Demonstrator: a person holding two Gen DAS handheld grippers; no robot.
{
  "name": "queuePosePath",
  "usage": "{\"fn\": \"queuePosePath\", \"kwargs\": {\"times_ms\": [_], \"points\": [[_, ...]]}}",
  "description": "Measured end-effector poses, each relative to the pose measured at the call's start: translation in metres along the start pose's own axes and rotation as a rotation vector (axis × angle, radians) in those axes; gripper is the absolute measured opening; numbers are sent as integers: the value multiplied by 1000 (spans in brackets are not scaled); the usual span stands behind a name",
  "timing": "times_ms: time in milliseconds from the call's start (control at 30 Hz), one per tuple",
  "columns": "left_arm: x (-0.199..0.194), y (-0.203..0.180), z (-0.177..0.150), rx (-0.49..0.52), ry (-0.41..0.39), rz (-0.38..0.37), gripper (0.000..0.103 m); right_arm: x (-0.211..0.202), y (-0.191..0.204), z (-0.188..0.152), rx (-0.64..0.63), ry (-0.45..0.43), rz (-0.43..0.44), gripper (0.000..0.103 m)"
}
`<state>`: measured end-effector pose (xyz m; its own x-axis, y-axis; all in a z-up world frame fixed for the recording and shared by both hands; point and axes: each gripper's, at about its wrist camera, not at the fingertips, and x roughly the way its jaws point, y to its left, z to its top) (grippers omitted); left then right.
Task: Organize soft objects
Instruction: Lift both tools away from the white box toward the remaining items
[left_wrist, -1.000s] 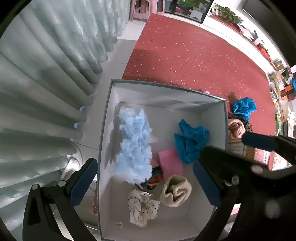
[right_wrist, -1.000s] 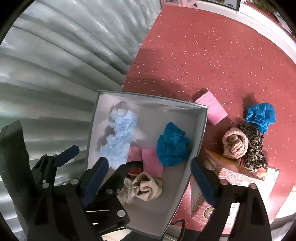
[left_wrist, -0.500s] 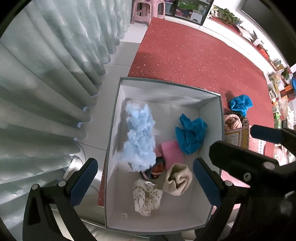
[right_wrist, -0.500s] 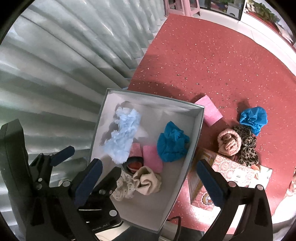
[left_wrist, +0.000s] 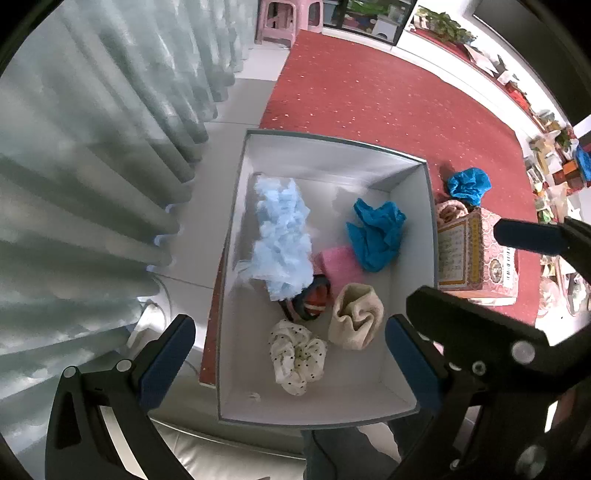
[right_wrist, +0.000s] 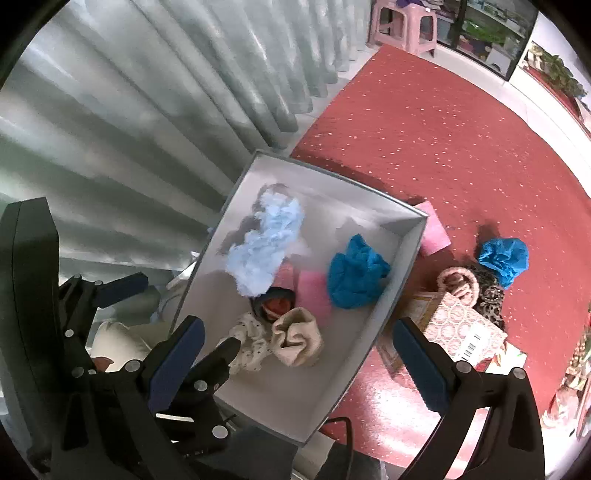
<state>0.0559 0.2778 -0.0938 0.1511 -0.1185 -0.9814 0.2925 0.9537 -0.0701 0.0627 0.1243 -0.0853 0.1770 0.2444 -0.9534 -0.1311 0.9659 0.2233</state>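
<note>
Left gripper (left_wrist: 288, 363) with jaws spread wide and empty, high above a white box (left_wrist: 430, 221); right gripper (right_wrist: 295, 356) likewise wide open, nothing between the blue pads, over the same box (right_wrist: 373, 332) and red carpet (right_wrist: 443, 140); right-hand tool also showing at the right edge of the left wrist view.

Inside the box: pale blue fluffy piece (left_wrist: 282, 236) along the left wall; crumpled blue cloth (left_wrist: 376, 234) toward the right wall; pink sponge (left_wrist: 340, 264) between them, touching both; dark roll with orange-red stripe (left_wrist: 312, 301) just below the fluffy piece; beige rolled sock (left_wrist: 356, 319) beside it; white dotted scrunchie (left_wrist: 297, 354) nearest the camera.

Outside, on the carpet: second pink sponge (right_wrist: 434, 234) against the far right corner of the box; another blue cloth (right_wrist: 504, 256); pink knitted roll (right_wrist: 458, 282) touching a leopard-print piece (right_wrist: 489, 297); patterned pink carton (right_wrist: 463, 328) just beside the box's right wall.

Pale curtain (left_wrist: 92, 147) hanging to the left.
</note>
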Motion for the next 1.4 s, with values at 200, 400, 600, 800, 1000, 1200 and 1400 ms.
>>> {"fn": "queuePosePath", "kwargs": {"times_ms": [200,400,600,800,1000,1200,1400], "points": [[-7,1,-2,-7,-14,15,103,-2,1,-1,-4,-11,25,102],[-10,1,-3,-21,-4,29,103,-6,-1,0,-10,-21,44,102],[-11,-5,-1,-22,2,57,103,-9,-12,-1,10,-21,66,102],[-7,-15,2,-14,18,76,103,-11,-25,-3,44,-17,105,102],[-8,-20,3,-7,23,94,103,-13,-29,-5,38,-22,120,102],[-10,-27,12,-3,41,54,103,-25,-52,-9,98,-42,164,102],[-26,-64,55,84,-22,27,103,-61,-115,-21,248,-94,266,102]]}}
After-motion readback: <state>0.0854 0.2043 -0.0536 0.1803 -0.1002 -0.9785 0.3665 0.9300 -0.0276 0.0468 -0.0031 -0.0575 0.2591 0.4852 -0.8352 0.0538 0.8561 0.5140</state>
